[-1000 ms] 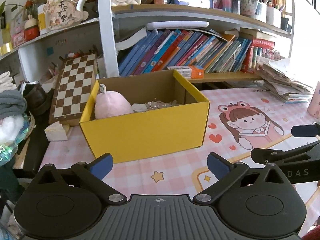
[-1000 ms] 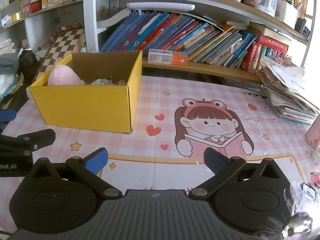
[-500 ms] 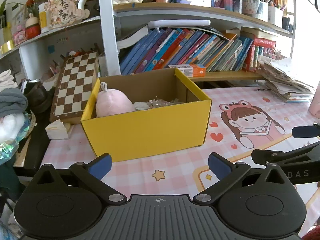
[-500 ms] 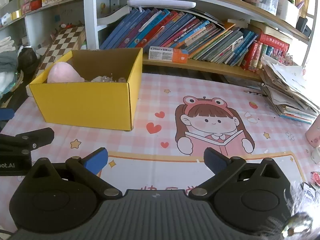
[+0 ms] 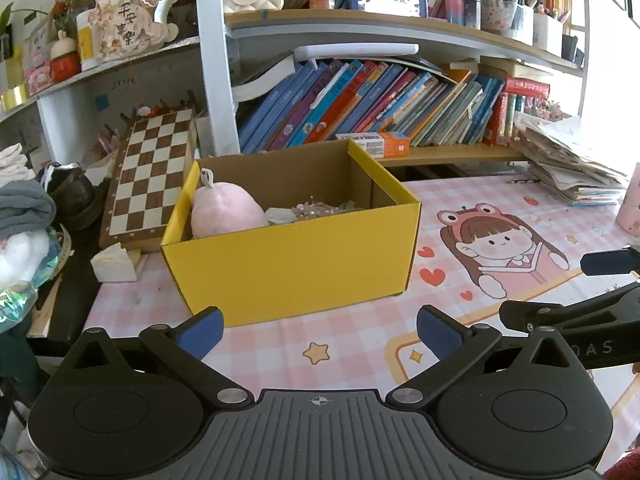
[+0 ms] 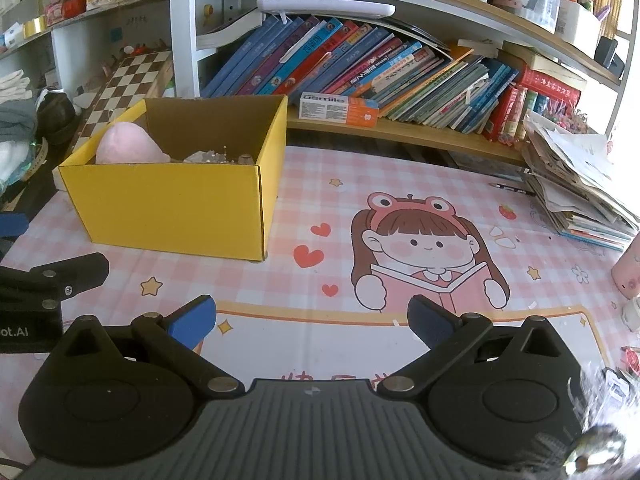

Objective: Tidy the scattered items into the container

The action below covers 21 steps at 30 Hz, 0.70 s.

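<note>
Yellow box (image 5: 296,264) already holds pink plush (image 5: 226,216) and small bits; left gripper (image 5: 320,330) and right gripper (image 6: 312,320) both wide open, empty; bench (image 6: 360,168) shows no loose items nearby, task looks near done.

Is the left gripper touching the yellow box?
Apart: in the left wrist view, the open left gripper shows pink mat between its fingers and the box.
</note>
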Available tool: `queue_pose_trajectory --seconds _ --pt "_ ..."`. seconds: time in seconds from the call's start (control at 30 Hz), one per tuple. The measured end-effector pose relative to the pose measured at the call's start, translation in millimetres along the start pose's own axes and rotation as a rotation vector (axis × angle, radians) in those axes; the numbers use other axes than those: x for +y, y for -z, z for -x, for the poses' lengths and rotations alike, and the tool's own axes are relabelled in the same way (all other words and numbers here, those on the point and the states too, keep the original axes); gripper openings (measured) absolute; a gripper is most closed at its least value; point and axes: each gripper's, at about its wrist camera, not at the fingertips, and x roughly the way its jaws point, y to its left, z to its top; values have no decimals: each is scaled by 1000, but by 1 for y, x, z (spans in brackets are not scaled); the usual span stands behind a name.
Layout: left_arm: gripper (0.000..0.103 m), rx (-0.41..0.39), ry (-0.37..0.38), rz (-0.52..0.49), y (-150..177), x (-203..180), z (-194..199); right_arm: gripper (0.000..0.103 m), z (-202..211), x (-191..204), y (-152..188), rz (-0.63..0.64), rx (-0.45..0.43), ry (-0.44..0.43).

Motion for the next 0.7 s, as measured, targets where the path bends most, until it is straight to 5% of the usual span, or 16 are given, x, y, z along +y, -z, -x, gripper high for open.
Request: queue_pose_trajectory --seconds 0.7 --pt "103 8 4 -9 1 0 -7 103 -7 3 -4 11 11 -3"
